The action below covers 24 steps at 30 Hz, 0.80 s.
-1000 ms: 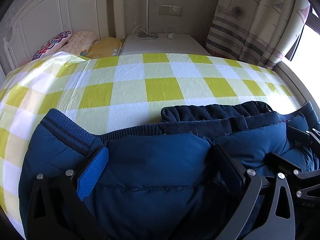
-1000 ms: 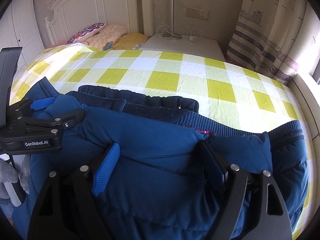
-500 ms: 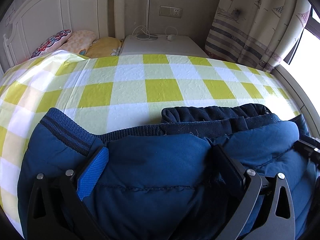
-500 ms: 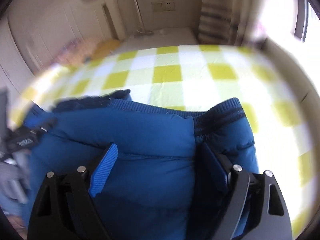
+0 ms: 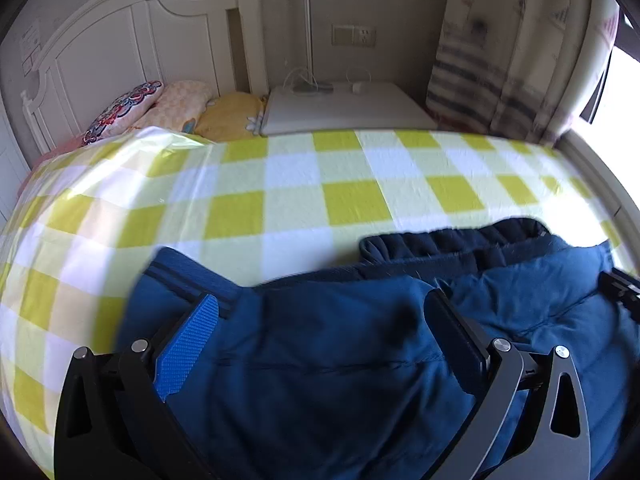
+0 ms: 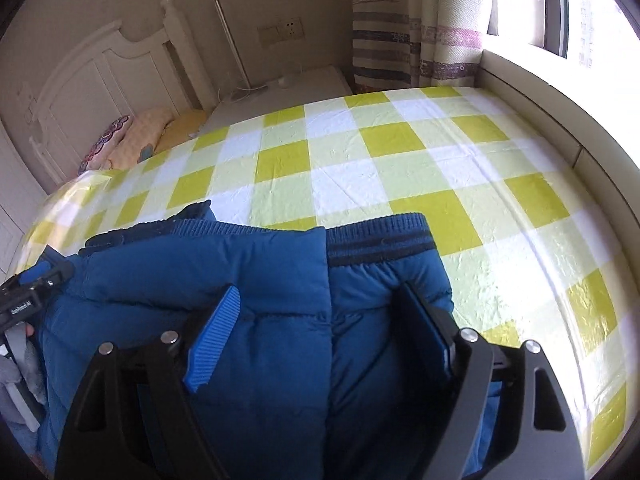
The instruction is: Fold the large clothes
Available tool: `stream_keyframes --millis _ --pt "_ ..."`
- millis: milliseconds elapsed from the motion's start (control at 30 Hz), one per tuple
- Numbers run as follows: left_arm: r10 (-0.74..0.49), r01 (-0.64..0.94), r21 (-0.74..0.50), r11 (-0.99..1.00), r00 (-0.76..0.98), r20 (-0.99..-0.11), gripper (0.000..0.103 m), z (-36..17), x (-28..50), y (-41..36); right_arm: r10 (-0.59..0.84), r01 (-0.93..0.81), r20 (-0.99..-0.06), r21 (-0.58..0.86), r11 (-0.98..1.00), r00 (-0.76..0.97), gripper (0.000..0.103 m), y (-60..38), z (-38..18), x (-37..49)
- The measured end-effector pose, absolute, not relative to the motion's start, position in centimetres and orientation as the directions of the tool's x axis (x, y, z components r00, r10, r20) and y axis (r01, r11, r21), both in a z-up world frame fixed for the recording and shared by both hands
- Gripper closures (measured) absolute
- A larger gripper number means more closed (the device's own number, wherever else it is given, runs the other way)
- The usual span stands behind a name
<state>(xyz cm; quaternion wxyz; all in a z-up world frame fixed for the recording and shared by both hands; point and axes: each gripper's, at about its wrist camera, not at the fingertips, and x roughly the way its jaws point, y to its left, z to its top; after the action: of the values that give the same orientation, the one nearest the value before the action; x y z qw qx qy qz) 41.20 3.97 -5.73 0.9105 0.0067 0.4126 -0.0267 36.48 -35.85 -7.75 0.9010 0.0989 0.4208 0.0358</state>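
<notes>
A blue padded jacket lies bunched on the near part of a bed with a yellow and white checked sheet. Its dark navy lining shows at the far edge, and a ribbed hem lies at the right end. My left gripper stands open just above the jacket's left part, with fabric under and between its wide jaws. My right gripper is open over the right end, straddling a fold edge. Each gripper shows at the other view's edge: left gripper, right gripper.
Pillows lie against a white headboard at the far left. A white nightstand with cables stands behind the bed, a striped curtain to its right. A window ledge runs along the bed's right side.
My right gripper slid to the right along the jacket and rolled, ending over the ribbed hem. My left gripper rose a little, and the jacket's left edge now sits nearer its fingers.
</notes>
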Motion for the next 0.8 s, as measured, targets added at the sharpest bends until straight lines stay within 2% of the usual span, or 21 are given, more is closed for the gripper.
stream_keyframes --millis 100,133,200,300,367,467,533,600,667,733,800 --pt "-0.041 0.025 -0.033 0.999 0.599 -0.8 0.004 -7.0 41.9 7.9 0.178 0.018 -0.738 0.25 0.968 0.651 0.022 -36.5 -7.9 36.1" --pt "-0.117 0.016 -0.129 0.991 0.548 -0.828 0.004 -8.5 42.5 9.7 0.178 0.018 -0.739 0.249 0.968 0.65 0.022 -36.5 -7.9 36.1" --pt "-0.198 -0.01 -0.248 0.969 0.571 -0.797 0.004 -8.7 42.1 11.5 0.169 0.017 -0.742 0.236 0.972 0.649 0.022 -36.2 -7.8 36.1" --pt "-0.102 -0.01 -0.132 0.991 0.579 -0.809 0.004 -8.8 41.9 9.8 0.172 0.017 -0.742 0.24 0.971 0.649 0.022 -36.2 -7.9 36.5" --pt "-0.072 -0.012 -0.097 0.995 0.587 -0.806 0.004 -8.8 41.7 9.4 0.177 0.017 -0.739 0.247 0.969 0.65 0.022 -36.3 -7.9 36.4" --pt "-0.11 -0.015 -0.147 0.989 0.588 -0.801 0.004 -8.7 41.6 10.1 0.172 0.018 -0.752 0.238 0.971 0.636 0.02 -36.1 -7.5 36.7" --pt "-0.116 -0.015 -0.155 0.988 0.59 -0.799 0.004 -8.8 41.5 10.2 0.063 0.067 -0.752 0.141 0.988 0.657 0.02 -35.0 -5.9 35.9" --pt "-0.111 -0.015 -0.148 0.989 0.59 -0.799 0.004 -8.8 41.6 10.2 0.082 0.005 -0.699 0.122 0.993 0.711 0.02 -33.0 -3.7 34.4" --pt "-0.114 -0.014 -0.151 0.988 0.59 -0.799 0.004 -8.7 41.7 10.1 0.107 -0.106 -0.672 0.042 0.993 0.733 0.02 -29.2 -2.0 33.1" --pt "-0.12 -0.014 -0.158 0.987 0.591 -0.797 0.004 -8.7 41.9 10.2 0.14 -0.208 -0.687 -0.018 0.978 0.714 0.014 -25.9 -2.1 32.7" --pt "-0.126 -0.015 -0.167 0.986 0.592 -0.796 0.004 -8.7 41.8 10.3 0.173 -0.294 -0.743 -0.033 0.955 0.646 0.012 -23.5 -4.1 33.1"
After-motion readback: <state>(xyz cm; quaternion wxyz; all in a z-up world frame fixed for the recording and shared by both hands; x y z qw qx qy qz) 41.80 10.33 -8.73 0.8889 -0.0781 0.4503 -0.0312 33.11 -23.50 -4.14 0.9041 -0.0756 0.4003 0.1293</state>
